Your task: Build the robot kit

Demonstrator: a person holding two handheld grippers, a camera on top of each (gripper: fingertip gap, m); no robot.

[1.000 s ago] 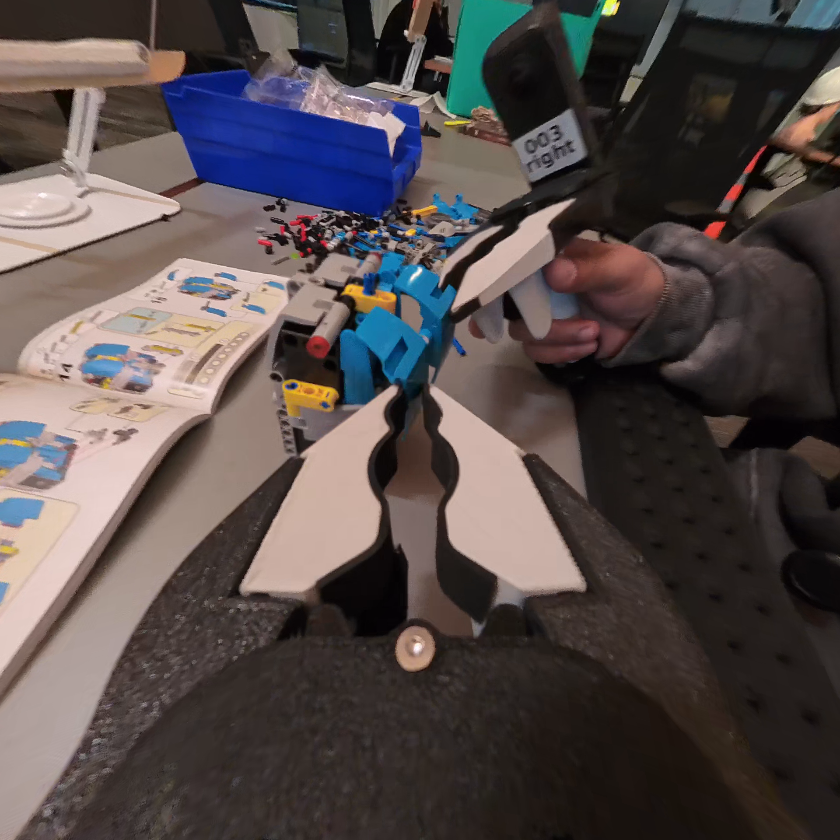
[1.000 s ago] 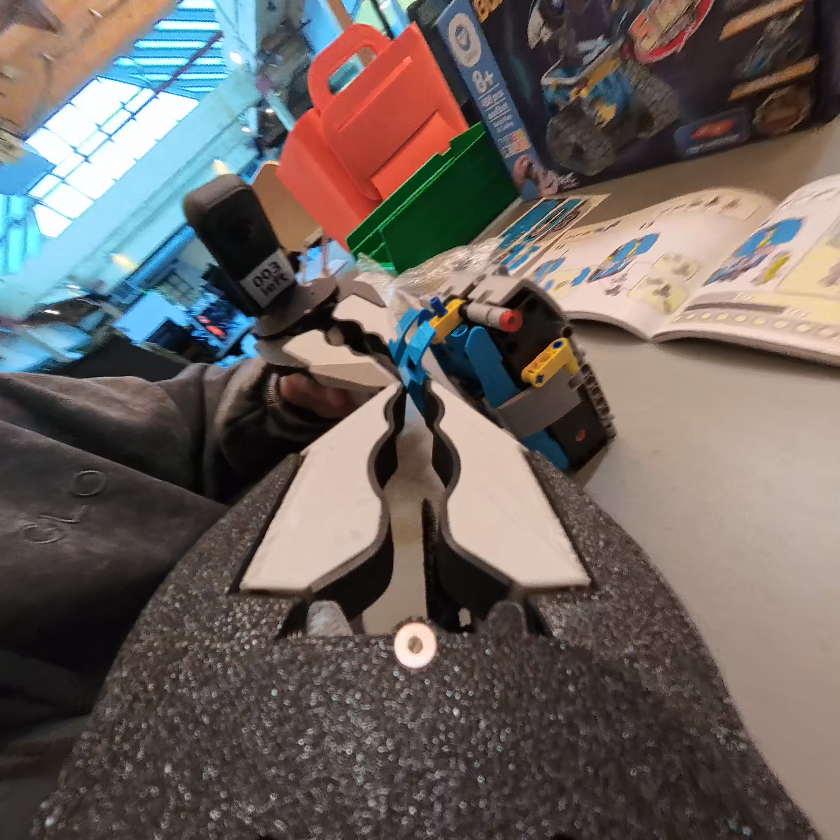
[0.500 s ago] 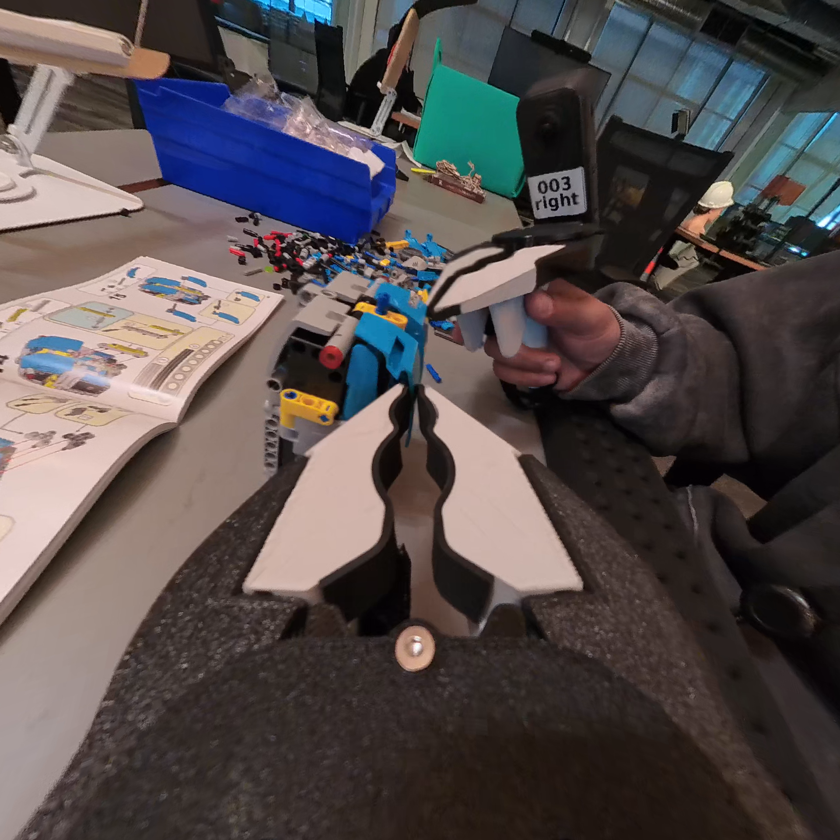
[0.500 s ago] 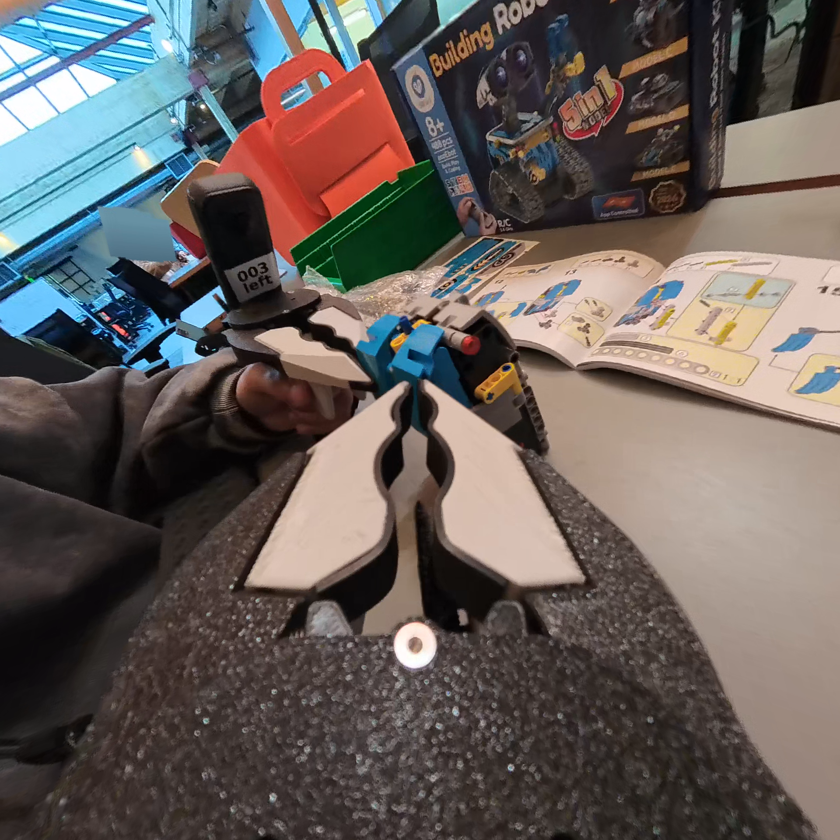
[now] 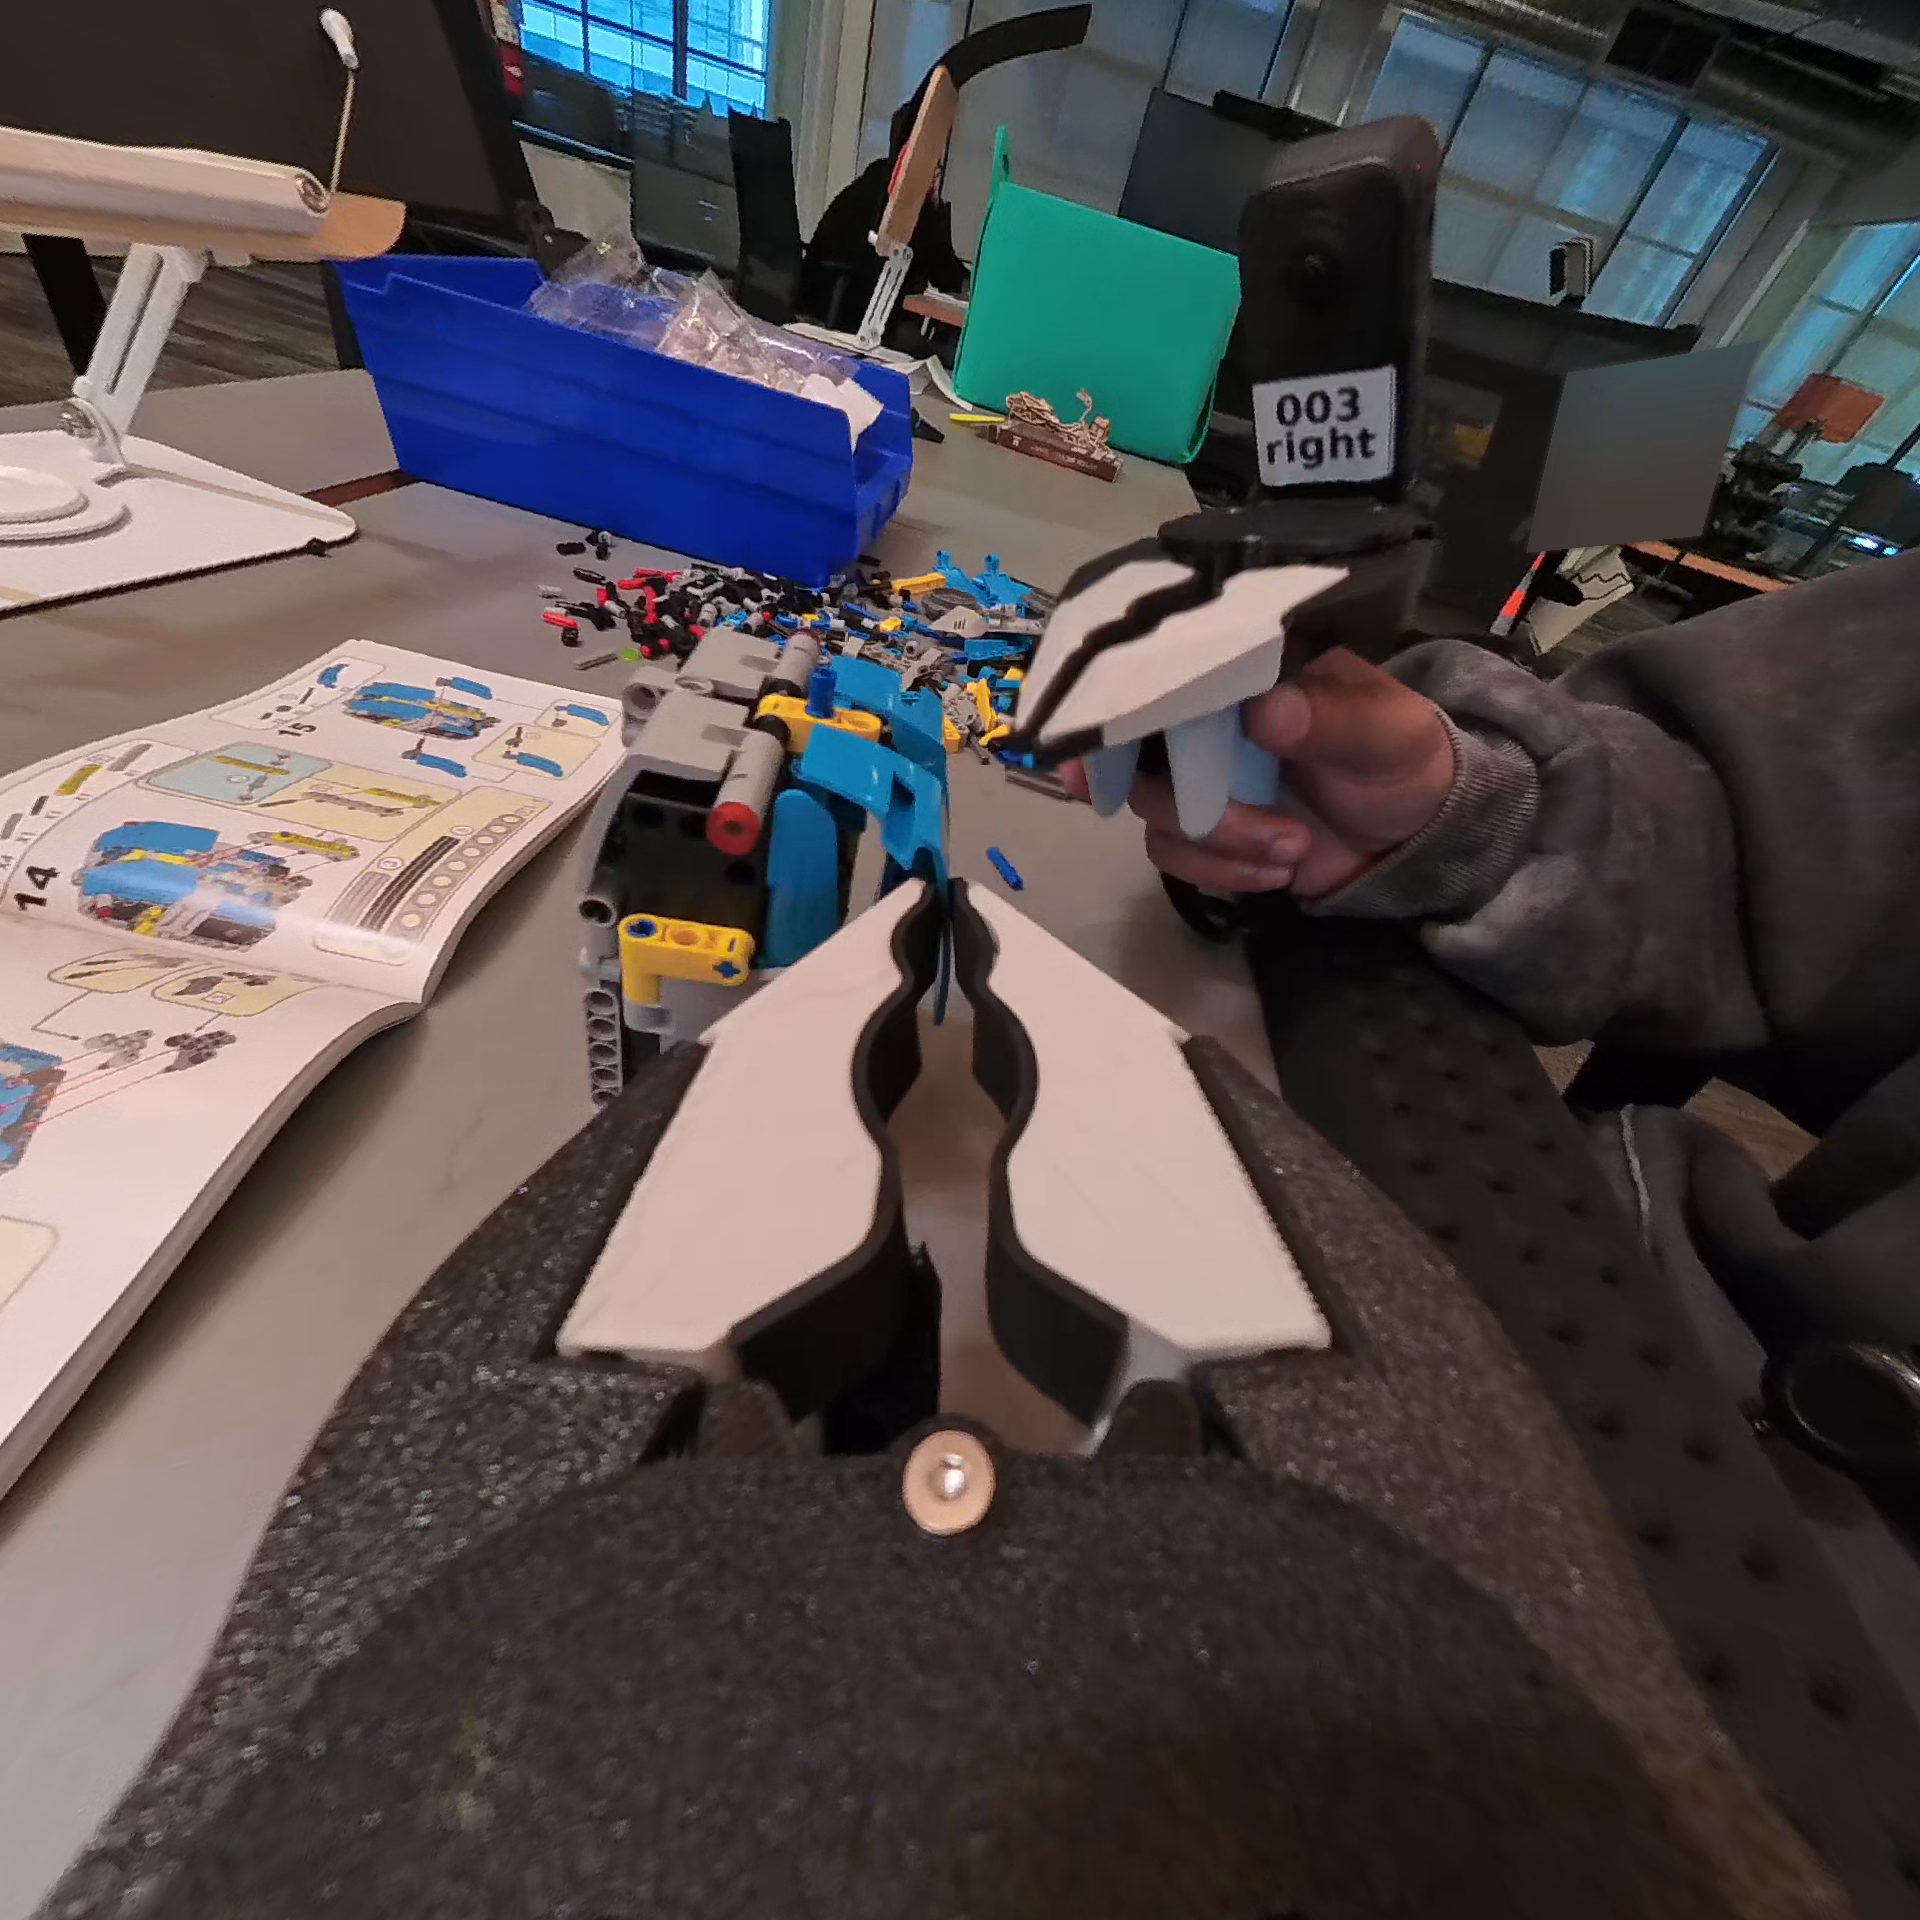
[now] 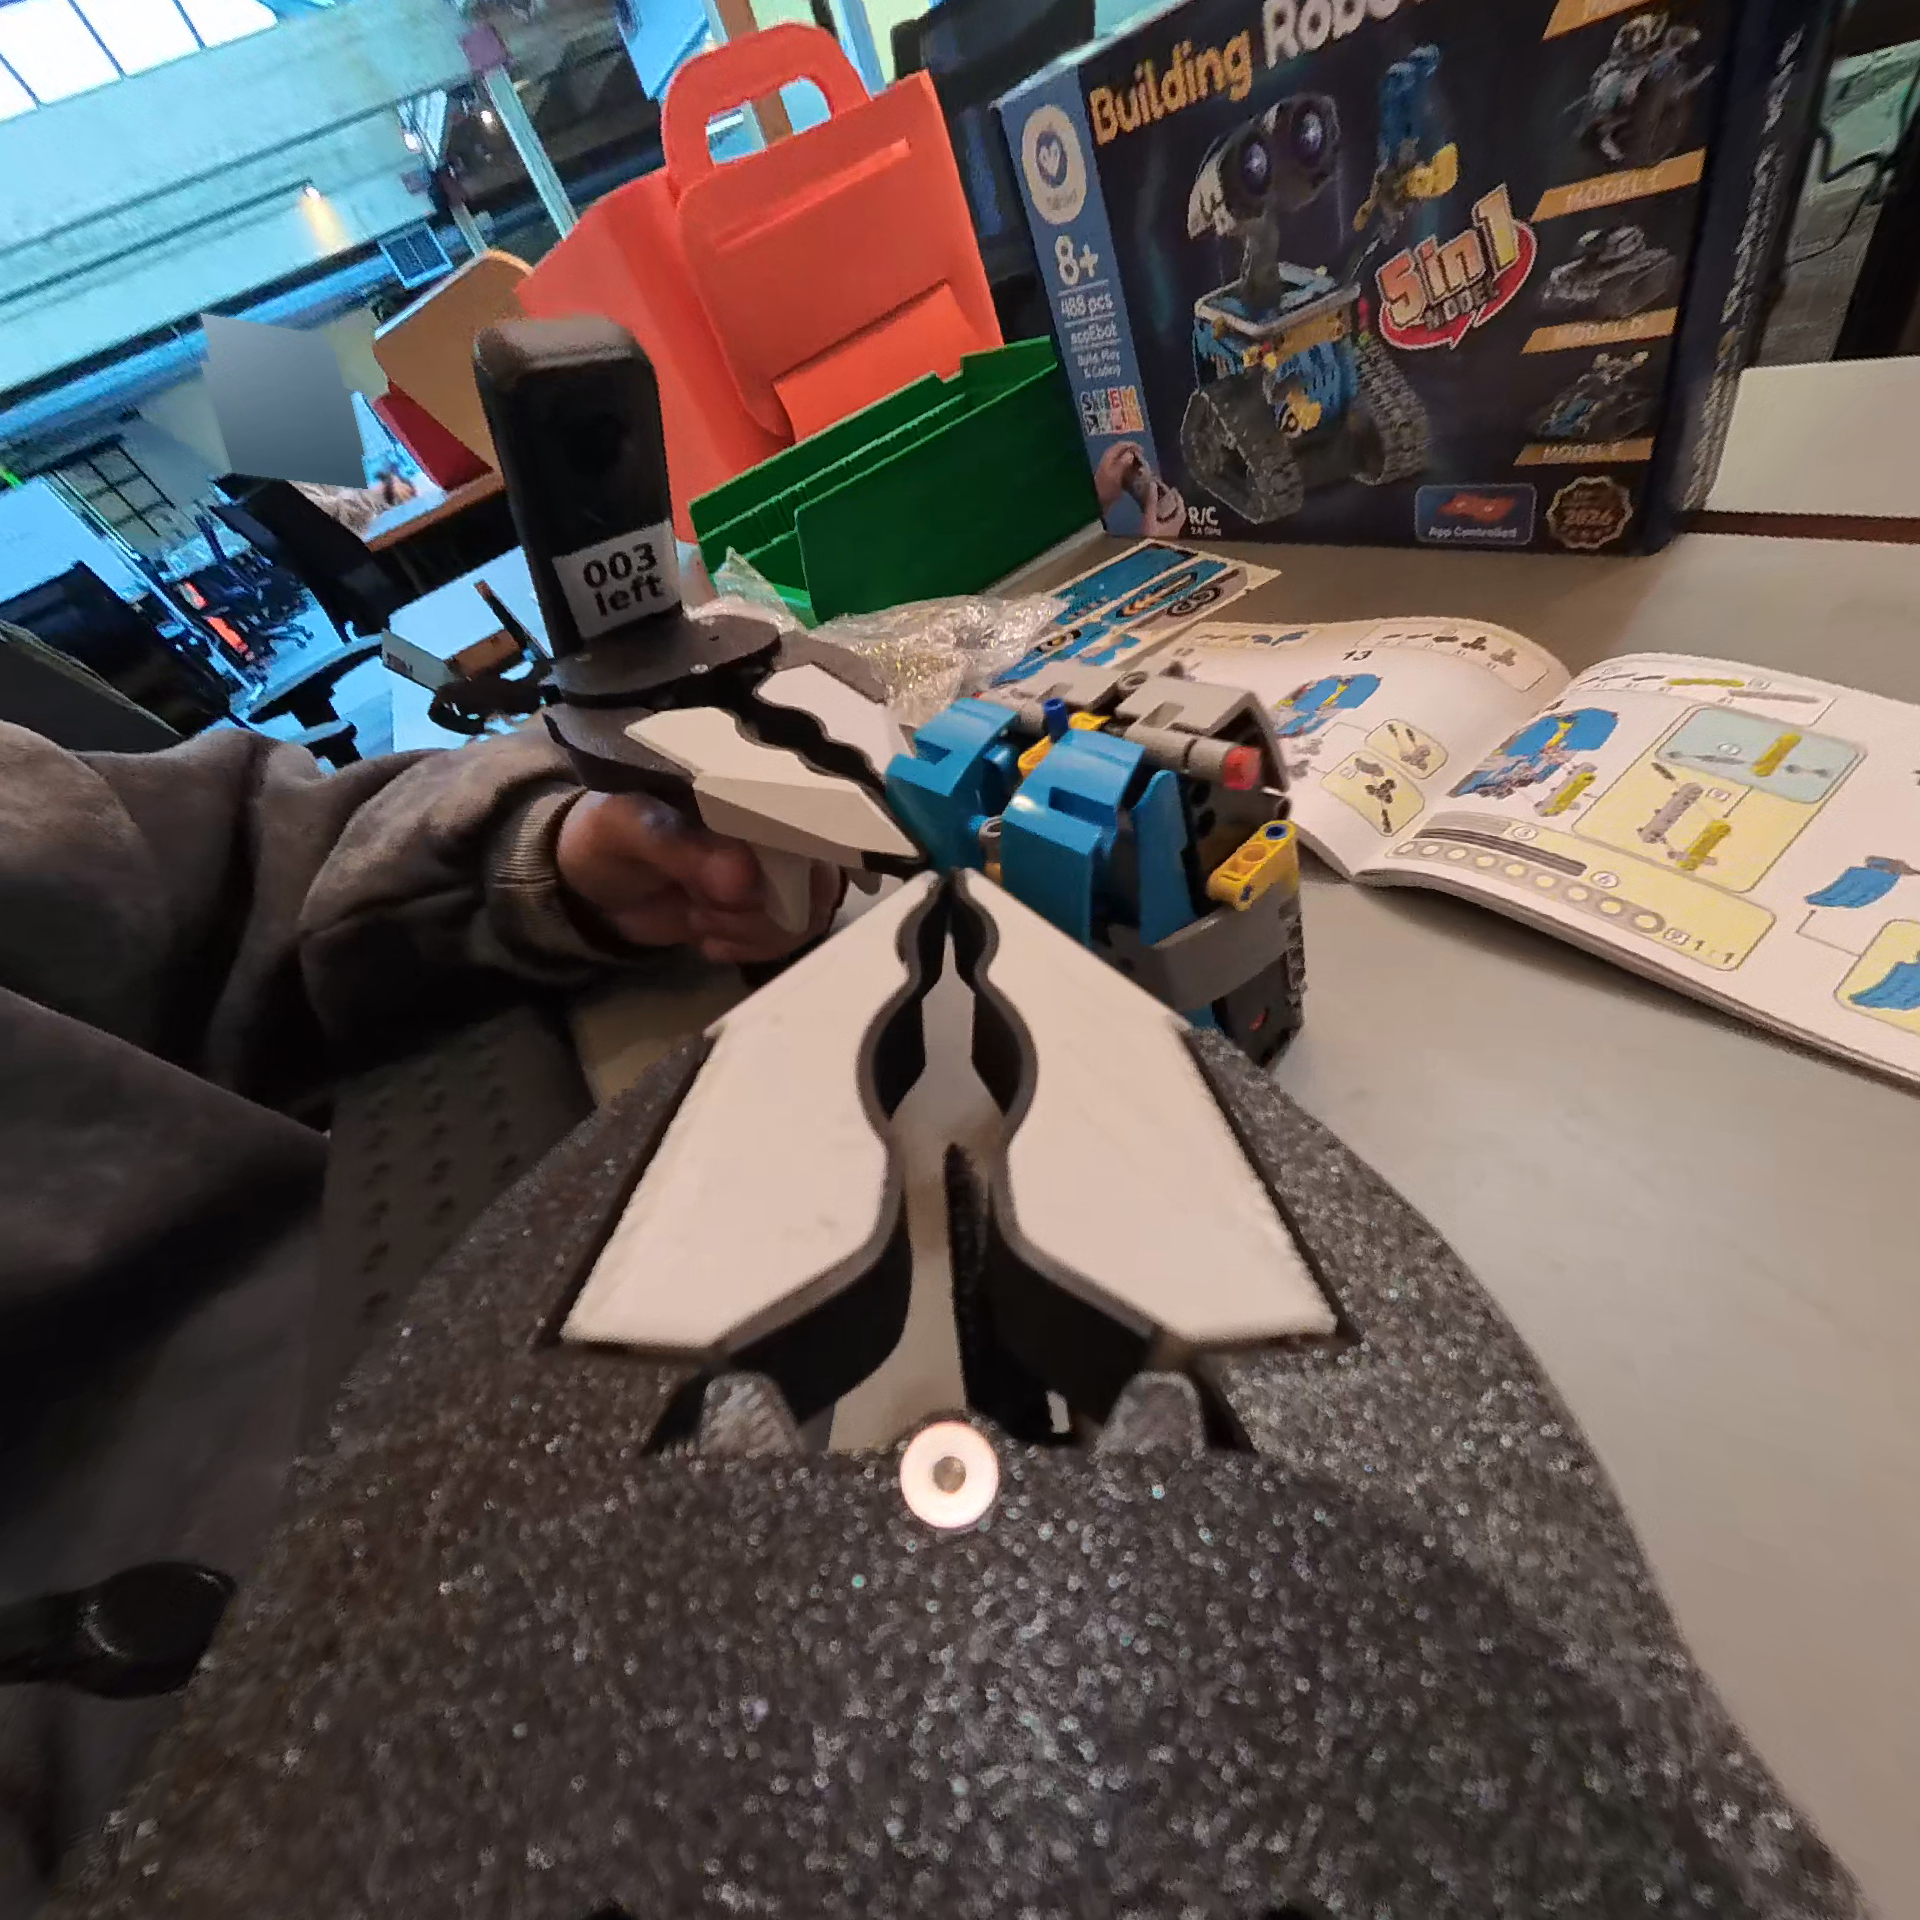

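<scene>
A partly built brick model [image 5: 769,821] in blue, grey, black and yellow stands on the grey table [image 5: 312,1195]. My left gripper [image 5: 940,899] is shut on a thin blue panel at the model's near right edge. In the right wrist view the left gripper [image 6: 896,826] pinches the model [image 6: 1101,831] from the left. My right gripper [image 6: 951,883] is shut, with its tips just in front of the model's blue side. In the left wrist view the right gripper [image 5: 1023,743] sits a small gap to the right of the model. A tiny dark and blue bit shows at its tip; I cannot tell what it is.
An open instruction booklet [image 5: 260,831] lies left of the model. Behind it are a pile of loose pieces [image 5: 790,613] and a blue bin [image 5: 623,436]. A small blue pin [image 5: 1003,868] lies on the table. A toy box [image 6: 1403,260], green bin [image 6: 914,509] and orange case [image 6: 810,239] stand behind. Left and right tips are no more than a few centimetres apart.
My right gripper has drawn back from the model's blue top and now sits apart to its right. My left gripper keeps its hold on the blue panel. The model has turned slightly.
</scene>
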